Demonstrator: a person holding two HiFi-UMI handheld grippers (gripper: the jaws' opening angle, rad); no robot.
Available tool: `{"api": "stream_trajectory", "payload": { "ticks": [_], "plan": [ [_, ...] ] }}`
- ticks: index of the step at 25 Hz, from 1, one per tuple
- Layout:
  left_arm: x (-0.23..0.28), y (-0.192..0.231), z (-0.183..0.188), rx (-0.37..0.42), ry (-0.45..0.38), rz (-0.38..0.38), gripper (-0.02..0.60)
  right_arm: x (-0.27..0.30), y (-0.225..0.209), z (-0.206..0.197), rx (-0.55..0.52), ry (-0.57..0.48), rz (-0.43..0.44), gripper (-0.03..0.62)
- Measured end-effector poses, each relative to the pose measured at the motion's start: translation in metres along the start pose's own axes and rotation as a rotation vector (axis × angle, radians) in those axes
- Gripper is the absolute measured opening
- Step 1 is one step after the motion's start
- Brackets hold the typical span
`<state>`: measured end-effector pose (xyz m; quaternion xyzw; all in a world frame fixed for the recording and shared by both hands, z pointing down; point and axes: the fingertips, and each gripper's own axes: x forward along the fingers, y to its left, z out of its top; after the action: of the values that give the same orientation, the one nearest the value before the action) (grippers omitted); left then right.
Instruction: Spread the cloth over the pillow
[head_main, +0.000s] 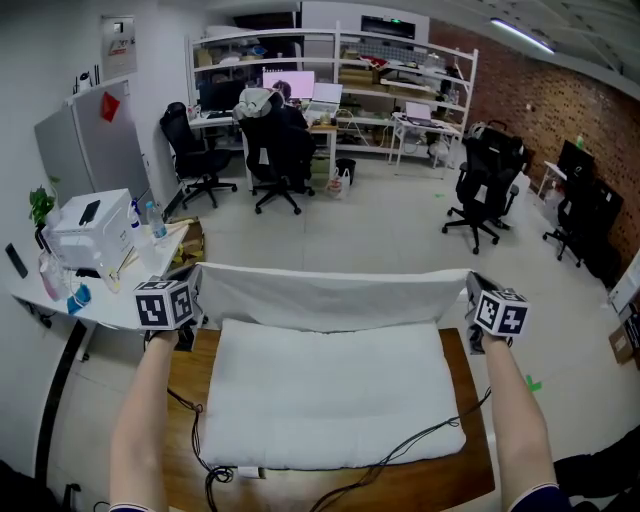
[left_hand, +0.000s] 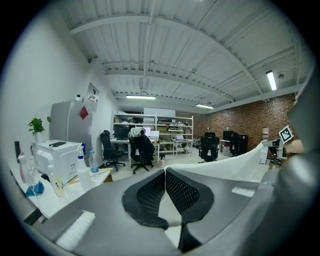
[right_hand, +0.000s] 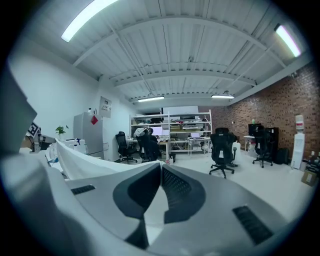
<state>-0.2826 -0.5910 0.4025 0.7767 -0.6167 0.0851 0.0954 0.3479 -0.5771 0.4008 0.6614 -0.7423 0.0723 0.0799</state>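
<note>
A white pillow (head_main: 330, 395) lies flat on the wooden table (head_main: 470, 478) in the head view. A white cloth (head_main: 330, 296) hangs stretched in a band above the pillow's far edge, held at both top corners. My left gripper (head_main: 192, 292) is shut on the cloth's left corner, and in the left gripper view the cloth (left_hand: 235, 167) runs away to the right from my left gripper (left_hand: 165, 172). My right gripper (head_main: 472, 292) is shut on the right corner; in its own view the cloth (right_hand: 82, 165) stretches leftward from my right gripper (right_hand: 160, 170).
Black cables (head_main: 400, 445) trail over the pillow's near edge and the table. A white side table (head_main: 100, 300) with a printer (head_main: 92, 232) and bottles stands at the left. Office chairs (head_main: 275, 160) and desks fill the room beyond, where a person sits.
</note>
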Motion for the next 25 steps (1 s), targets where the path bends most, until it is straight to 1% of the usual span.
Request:
{"api": "stream_trajectory", "payload": {
  "ticks": [7, 10, 17, 21, 25],
  "plan": [
    [-0.037, -0.003, -0.042, -0.030, 0.033, -0.016, 0.014, -0.039, 0.010, -0.029, -0.014, 0.015, 0.004, 0.021],
    [-0.060, -0.007, -0.065, -0.027, 0.071, -0.028, 0.014, -0.061, 0.013, -0.050, -0.018, 0.046, 0.001, 0.021],
    [-0.104, -0.024, -0.123, -0.060, 0.174, -0.049, 0.014, -0.108, 0.013, -0.098, 0.005, 0.109, -0.019, 0.021],
    [-0.129, -0.028, -0.149, -0.076, 0.196, -0.057, 0.014, -0.130, 0.016, -0.121, 0.029, 0.130, -0.037, 0.021],
    [-0.152, -0.036, -0.168, -0.093, 0.198, -0.064, 0.014, -0.152, 0.017, -0.139, 0.047, 0.137, -0.056, 0.021]
  ]
}}
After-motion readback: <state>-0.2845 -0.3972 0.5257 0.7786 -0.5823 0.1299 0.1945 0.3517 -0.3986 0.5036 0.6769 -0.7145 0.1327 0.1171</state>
